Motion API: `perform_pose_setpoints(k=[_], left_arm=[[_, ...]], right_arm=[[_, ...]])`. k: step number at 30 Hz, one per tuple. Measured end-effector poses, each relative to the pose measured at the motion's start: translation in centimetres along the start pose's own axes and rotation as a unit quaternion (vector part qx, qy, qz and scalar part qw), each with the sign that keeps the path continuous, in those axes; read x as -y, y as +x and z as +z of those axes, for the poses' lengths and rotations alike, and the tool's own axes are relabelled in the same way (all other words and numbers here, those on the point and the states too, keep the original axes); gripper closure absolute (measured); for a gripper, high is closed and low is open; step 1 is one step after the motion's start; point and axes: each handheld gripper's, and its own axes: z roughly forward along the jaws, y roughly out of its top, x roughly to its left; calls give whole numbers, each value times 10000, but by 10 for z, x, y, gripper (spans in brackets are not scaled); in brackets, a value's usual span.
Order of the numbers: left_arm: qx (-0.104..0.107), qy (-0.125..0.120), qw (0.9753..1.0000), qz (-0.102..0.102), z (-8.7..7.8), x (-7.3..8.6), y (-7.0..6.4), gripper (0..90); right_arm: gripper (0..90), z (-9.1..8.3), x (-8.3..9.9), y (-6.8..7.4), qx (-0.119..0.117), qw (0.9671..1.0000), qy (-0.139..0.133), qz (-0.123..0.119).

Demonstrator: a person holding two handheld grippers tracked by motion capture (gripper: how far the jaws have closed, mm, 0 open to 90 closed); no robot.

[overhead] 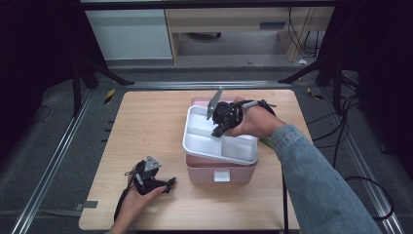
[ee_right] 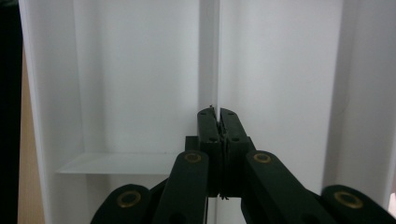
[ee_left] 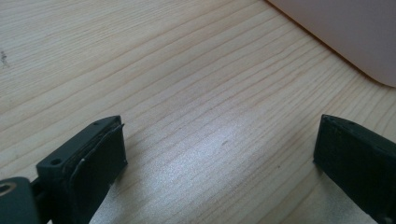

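Observation:
A pink lunch box stands right of the table's middle, its white latch facing the person. A white divided tray sits skewed on top of it, overhanging toward the left. My right gripper reaches down into the tray. In the right gripper view its jaws are shut on the thin upright divider between the white tray's compartments. My left gripper rests low at the front left of the table, open and holding nothing. In the left gripper view its jaws stand wide apart over bare wood, the pink box's corner beyond them.
The light wooden table has bare wood on its left half and along the front edge. Black frame legs and cables lie on the dark floor around it. A pale cabinet and desk stand at the back.

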Motion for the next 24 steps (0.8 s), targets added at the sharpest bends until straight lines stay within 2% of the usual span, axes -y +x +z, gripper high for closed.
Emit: perform_pose_setpoints(k=[1, 3, 4, 5, 8, 11, 12, 14, 15, 16, 17, 20, 21, 24], left_arm=[[0, 0, 10000, 0, 0, 0, 0, 16], [-5, 2, 10000, 2, 0, 0, 0, 16], [-5, 2, 10000, 2, 0, 0, 0, 16], [-8, -9, 10000, -2, 0, 0, 0, 16], [-6, -1, 10000, -2, 0, 0, 0, 16], [-20, -19, 10000, -5, 0, 0, 0, 16], [-20, -19, 10000, -5, 0, 0, 0, 16], [-16, -20, 10000, -6, 0, 0, 0, 16], [-16, -20, 10000, -6, 0, 0, 0, 16], [-19, -19, 10000, -9, 0, 0, 0, 16], [-19, -19, 10000, -9, 0, 0, 0, 16], [-19, -20, 10000, -10, 0, 0, 0, 16], [-19, -20, 10000, -10, 0, 0, 0, 16], [-19, -20, 10000, -7, 0, 0, 0, 16]], right_arm=[[898, 0, 0, 0, 0, 10000, 0, 0], [899, -18, 3, 0, 198, 9994, -255, 131], [899, -18, 3, 0, 198, 9994, -255, 131], [898, -29, 7, -1, 323, 9985, -383, 210], [898, -40, 13, -1, 443, 9976, -441, 287], [898, -59, 29, -2, 650, 9953, -537, 469], [898, -59, 29, -2, 650, 9953, -537, 469], [899, -73, 45, -2, 798, 9933, -574, 609], [899, -73, 45, -2, 798, 9933, -574, 609], [899, -83, 57, -1, 901, 9914, -607, 726], [899, -83, 57, -1, 901, 9914, -607, 726], [898, -104, 83, 3, 1126, 9868, -659, 957], [898, -104, 83, 3, 1126, 9868, -659, 957], [899, -114, 105, 10, 1224, 9838, -640, 1139]])
